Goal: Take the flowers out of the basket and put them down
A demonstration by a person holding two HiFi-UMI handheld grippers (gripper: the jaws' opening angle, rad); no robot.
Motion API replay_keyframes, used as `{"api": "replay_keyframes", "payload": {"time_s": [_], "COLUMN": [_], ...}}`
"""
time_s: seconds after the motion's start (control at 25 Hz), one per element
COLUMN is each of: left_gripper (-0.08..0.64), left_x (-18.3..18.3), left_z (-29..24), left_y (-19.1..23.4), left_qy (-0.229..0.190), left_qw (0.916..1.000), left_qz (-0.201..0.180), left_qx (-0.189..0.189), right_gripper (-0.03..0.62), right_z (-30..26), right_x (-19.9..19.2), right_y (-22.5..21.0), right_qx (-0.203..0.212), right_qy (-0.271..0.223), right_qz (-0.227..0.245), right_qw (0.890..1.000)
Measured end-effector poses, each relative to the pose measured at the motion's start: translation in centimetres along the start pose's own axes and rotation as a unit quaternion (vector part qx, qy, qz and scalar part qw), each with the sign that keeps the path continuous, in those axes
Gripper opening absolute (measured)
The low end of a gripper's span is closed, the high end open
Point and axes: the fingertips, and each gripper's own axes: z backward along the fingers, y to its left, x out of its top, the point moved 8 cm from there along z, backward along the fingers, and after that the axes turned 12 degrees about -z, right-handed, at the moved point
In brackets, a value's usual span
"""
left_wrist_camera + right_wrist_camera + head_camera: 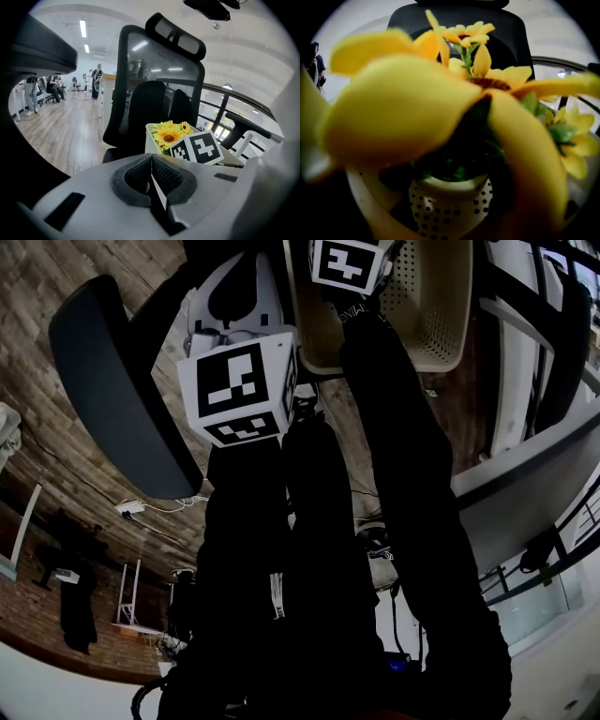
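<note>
- Flowers (168,135): one bunch of yellow sunflowers, standing in the basket (151,140). The left gripper view shows two blooms clearly. The right gripper view shows at least four (403,108), with the nearest a blur of petals across most of the frame.
- Basket: one, cream with round holes. It lies at 12 to 1 o'clock in the head view (427,306) and at 6 o'clock under the blooms in the right gripper view (450,206).
- Right gripper (349,277): over the basket at 12 o'clock in the head view. Its cube (196,147) is just beside the flowers at their 4 o'clock. Petals cover its jaws, so I cannot tell how they stand.
- Left gripper (151,174): jaws pressed together, with nothing seen between them. It is apart from the basket, and its cube (239,390) is at 10 o'clock of the head view's centre.
- Chair (154,93): one, black mesh with a headrest, behind the basket.
- Dark chair back (117,390): one, at 9 o'clock of the left cube.
</note>
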Motion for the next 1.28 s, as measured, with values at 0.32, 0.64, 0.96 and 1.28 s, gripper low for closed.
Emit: {"api": "replay_keyframes", "payload": {"time_s": [0.32,0.64,0.96,1.28], "left_gripper": [0.002,0.002,0.002,0.002], "left_x": [-0.4,-1.3,-1.8,-0.1], "left_z": [-0.2,0.6,1.9,4.2], "left_y": [-0.3,-0.5,-0.2,-0.7], "left_qy": [0.003,0.005,-0.011,-0.025], "left_qw": [1.0,1.0,0.9999,0.9996], "left_qz": [0.0,0.004,-0.006,-0.005], "left_qx": [-0.002,0.0,0.011,0.015], "right_gripper": [0.502,0.522,0.522,0.522], "right_z": [-0.5,-1.4,-1.7,2.3], "right_x": [-0.2,-0.4,-0.5,2.2], "right_y": [0.1,0.1,0.3,0.8], "right_qx": [0.006,0.011,0.018,0.033], "right_qy": [-0.014,-0.025,-0.04,-0.087], "right_qz": [-0.012,-0.027,-0.038,-0.011], "right_qw": [1.0,0.999,0.998,0.996]}}
